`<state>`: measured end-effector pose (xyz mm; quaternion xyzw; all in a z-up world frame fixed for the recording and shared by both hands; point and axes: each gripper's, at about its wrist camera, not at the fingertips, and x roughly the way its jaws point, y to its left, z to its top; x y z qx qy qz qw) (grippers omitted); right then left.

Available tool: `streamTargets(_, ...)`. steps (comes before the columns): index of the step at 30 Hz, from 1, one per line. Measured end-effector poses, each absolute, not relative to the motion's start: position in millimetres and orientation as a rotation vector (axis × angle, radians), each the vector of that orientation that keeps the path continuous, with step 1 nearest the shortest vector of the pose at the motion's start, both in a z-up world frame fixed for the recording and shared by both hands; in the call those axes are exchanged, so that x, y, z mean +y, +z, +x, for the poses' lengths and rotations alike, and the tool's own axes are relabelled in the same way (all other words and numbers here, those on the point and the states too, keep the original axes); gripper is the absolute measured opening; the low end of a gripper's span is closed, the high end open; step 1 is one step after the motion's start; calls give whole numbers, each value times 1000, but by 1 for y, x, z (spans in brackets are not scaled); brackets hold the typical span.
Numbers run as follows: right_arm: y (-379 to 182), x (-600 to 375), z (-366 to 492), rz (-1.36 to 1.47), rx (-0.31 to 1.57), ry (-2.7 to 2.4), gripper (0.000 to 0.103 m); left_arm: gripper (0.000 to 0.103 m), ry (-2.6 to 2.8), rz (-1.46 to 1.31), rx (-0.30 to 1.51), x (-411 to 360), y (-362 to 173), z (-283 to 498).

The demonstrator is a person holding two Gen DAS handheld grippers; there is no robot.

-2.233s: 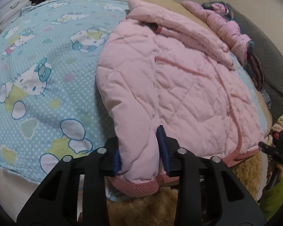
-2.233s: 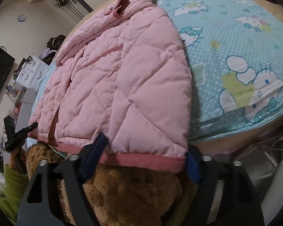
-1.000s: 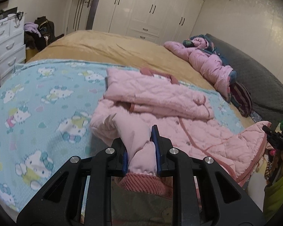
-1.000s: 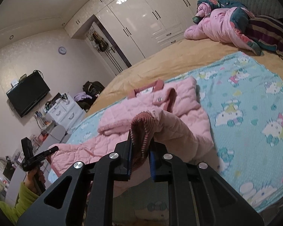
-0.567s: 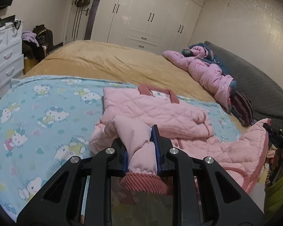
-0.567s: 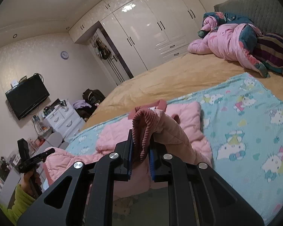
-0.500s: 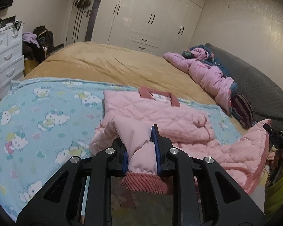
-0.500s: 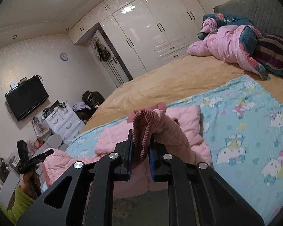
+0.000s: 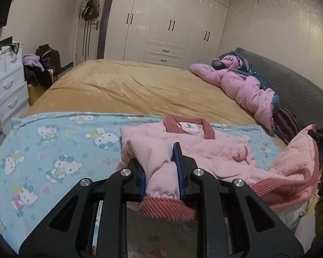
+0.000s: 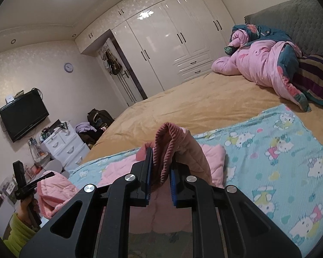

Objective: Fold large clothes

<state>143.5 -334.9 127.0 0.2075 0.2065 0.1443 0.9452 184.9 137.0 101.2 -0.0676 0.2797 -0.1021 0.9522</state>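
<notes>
Nearest the left wrist camera, the left gripper (image 9: 160, 172) is clamped on the pink jacket (image 9: 204, 148) at its ribbed hem, which hangs out below the pads. In the right wrist view, the right gripper (image 10: 160, 176) is clamped on another bunched part of the same ribbed hem, held up off the bed. The rest of the jacket lies on a cartoon-cat blanket (image 9: 53, 150) spread along the near edge of the bed (image 9: 129, 88), collar toward the far side. Only the left view shows the collar's white label. Only the right view shows a wall television (image 10: 23, 114) and a hand (image 10: 25, 206) in a green sleeve holding the other gripper. Farther off, a pink quilt (image 9: 239, 83) is heaped by the headboard, and white wardrobes (image 9: 172, 21) line the far wall.
</notes>
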Motion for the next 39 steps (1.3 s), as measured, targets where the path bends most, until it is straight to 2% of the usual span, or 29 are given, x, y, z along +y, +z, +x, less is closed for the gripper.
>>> streamTargets(20,109,-354,242,422,466,228,13,14,-148,-91,569,133,88,277)
streamTargets(39,70,-357,342,451,591,138,13,14,-116,-34,710,130,47,379)
